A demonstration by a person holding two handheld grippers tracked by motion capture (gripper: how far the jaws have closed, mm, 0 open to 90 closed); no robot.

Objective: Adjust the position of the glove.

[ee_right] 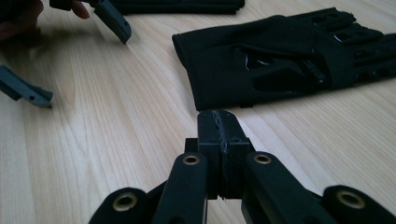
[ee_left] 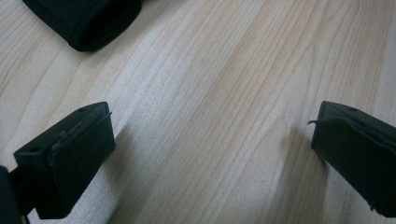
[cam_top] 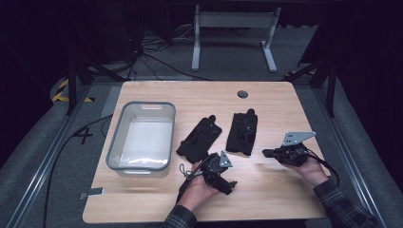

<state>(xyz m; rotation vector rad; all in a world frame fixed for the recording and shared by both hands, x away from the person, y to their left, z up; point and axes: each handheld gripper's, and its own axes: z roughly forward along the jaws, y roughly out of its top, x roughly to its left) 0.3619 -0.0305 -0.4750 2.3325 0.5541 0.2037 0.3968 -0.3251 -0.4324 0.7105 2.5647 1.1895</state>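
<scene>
Two black gloves lie side by side mid-table, the left glove (cam_top: pixel 199 138) slanted and the right glove (cam_top: pixel 242 133) nearly straight. My left gripper (cam_top: pixel 227 173) sits just in front of them, held low over the wood, open with nothing between its pads (ee_left: pixel 212 135); the cuff of a glove (ee_left: pixel 88 23) lies ahead of it. My right gripper (cam_top: pixel 266 153) points left toward the right glove's cuff. Its jaws are pressed together and empty (ee_right: pixel 218 121), a short way from that glove (ee_right: pixel 280 56). The left gripper's fingers (ee_right: pixel 114 21) show farther off.
A grey translucent bin (cam_top: pixel 149 104) stands on the left half of the wooden table (cam_top: pixel 190 204). A round cable hole (cam_top: pixel 242 94) sits near the far edge. A small metal piece (cam_top: pixel 92 193) pokes out at the front left corner.
</scene>
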